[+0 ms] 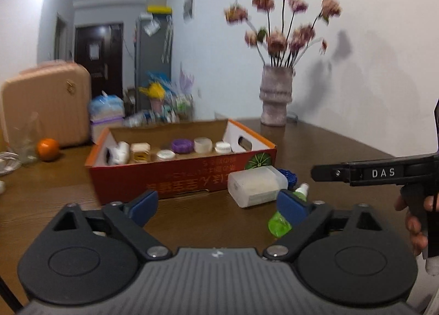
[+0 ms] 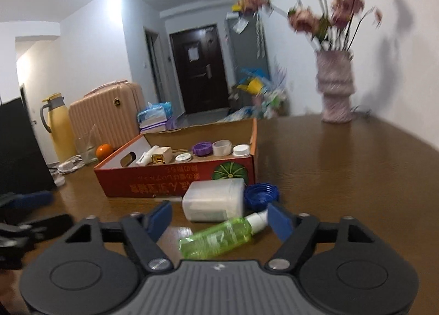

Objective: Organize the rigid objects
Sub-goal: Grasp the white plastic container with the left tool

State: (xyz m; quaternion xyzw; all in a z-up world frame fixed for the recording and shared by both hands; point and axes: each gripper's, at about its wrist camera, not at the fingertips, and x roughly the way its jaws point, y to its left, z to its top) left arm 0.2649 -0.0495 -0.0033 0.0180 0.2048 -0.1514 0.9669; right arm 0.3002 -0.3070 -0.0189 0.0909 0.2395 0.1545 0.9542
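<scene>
A: Three items left outside the cardboard box (image 2: 178, 177): green spray bottle (image 2: 219, 236), translucent plastic container (image 2: 215, 199), blue cap (image 2: 260, 195). All on the table (image 2: 343, 177), near side of the box, toward its right end.

B: Box contents?

A: Row of small stuff along the near wall: a white piece, a cream square box, a white lid, purple cap (image 2: 202, 148), a clear cup, another white cap. Lined up, so I judge the sorting is well along.

B: Right gripper (image 2: 219, 219)?

A: Jaws wide, nothing held. Bottle lies on its side between the blue fingers, nozzle toward the right one, not touching either as far as I can tell. Looks lined up as the next grab, my guess.

B: Left gripper (image 1: 219, 205)?

A: Jaws wide too, nothing held, hovering over bare table left of the bottle. Bottle partly hidden behind its right finger. Right gripper's body pokes in from the right in that view, hand (image 1: 417, 221) on its grip.

B: Risks?

A: Bottle is round and lying down, so it could roll when squeezed. Container sits just beyond it, touching or nearly so; can't tell. Both views are motion-blurred.

B: Background?

A: Vase of flowers (image 2: 336, 89) far right, orange (image 2: 104, 150) and pink suitcase (image 2: 107, 114) far left. Not task items.
</scene>
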